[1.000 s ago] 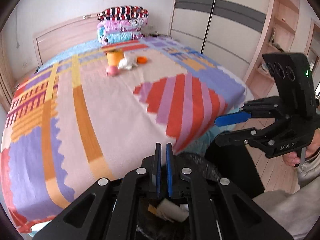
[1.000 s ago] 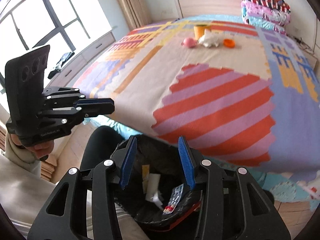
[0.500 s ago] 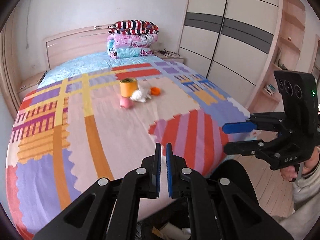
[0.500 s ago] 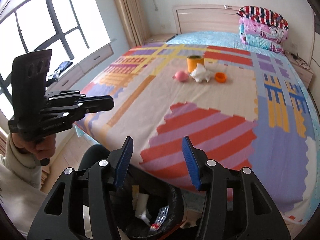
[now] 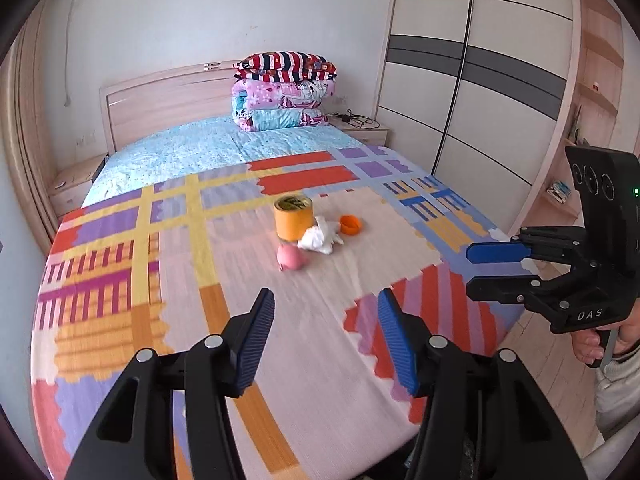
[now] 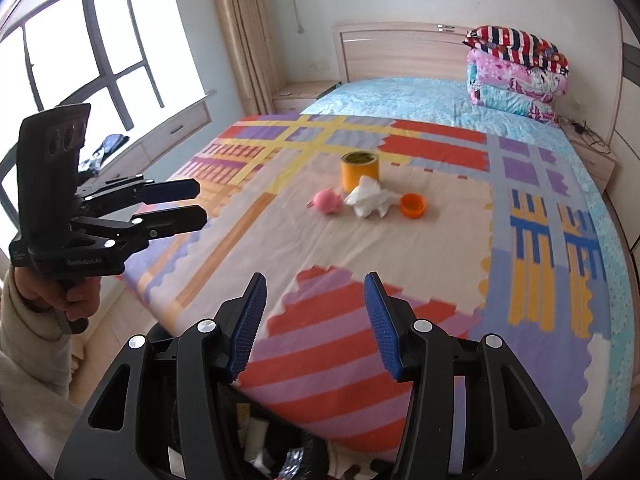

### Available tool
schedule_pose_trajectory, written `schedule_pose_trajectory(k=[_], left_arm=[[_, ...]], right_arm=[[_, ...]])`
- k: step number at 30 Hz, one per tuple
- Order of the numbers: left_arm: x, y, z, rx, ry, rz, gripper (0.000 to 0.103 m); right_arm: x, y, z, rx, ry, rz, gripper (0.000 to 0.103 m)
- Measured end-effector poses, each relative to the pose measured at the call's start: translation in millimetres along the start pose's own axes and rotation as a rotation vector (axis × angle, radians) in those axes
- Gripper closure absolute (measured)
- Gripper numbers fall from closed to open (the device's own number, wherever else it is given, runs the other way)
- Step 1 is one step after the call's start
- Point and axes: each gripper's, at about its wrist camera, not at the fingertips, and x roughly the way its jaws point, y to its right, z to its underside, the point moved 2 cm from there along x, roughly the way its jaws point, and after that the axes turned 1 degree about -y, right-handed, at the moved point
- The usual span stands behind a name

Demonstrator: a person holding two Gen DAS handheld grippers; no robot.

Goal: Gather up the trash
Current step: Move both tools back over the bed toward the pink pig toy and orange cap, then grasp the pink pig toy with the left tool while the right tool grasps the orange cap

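Observation:
On the patterned bedspread (image 5: 120,280) lie an orange can (image 5: 292,217), a crumpled white tissue (image 5: 320,237), a pink ball-like object (image 5: 292,258) and an orange cap (image 5: 350,225). They also show in the right wrist view: the can (image 6: 359,171), the tissue (image 6: 370,197), the pink object (image 6: 328,201), the cap (image 6: 413,205). My left gripper (image 5: 326,340) is open and empty, above the bed's foot, well short of them. My right gripper (image 6: 314,324) is open and empty over the black trash bin (image 6: 276,440), which holds scraps.
Folded quilts (image 5: 284,92) are stacked at the headboard (image 5: 160,100). A wardrobe (image 5: 480,80) stands to the right, a window (image 6: 80,40) and curtain to the left. Nightstands flank the bed. The right gripper shows in the left wrist view (image 5: 496,276), the left gripper in the right wrist view (image 6: 188,206).
Both grippers have risen from the trash bin and turned toward the bed. The left gripper's jaws have gone from shut to open. The right gripper stays open.

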Motion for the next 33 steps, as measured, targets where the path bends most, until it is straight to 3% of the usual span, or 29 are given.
schedule_pose_trajectory(k=[14, 33], left_arm=[[59.3, -19.2, -28.1, 0.02, -0.062, 0.006, 0.051], [137.2, -45.0, -28.4, -0.025, -0.162, 0.056, 0.051]], right_arm=[[51.7, 51.3, -41.8, 0.053, -0.033, 0.068, 0.05], [127.5, 88.3, -59.7, 0.091, -0.118, 0.115, 0.05]])
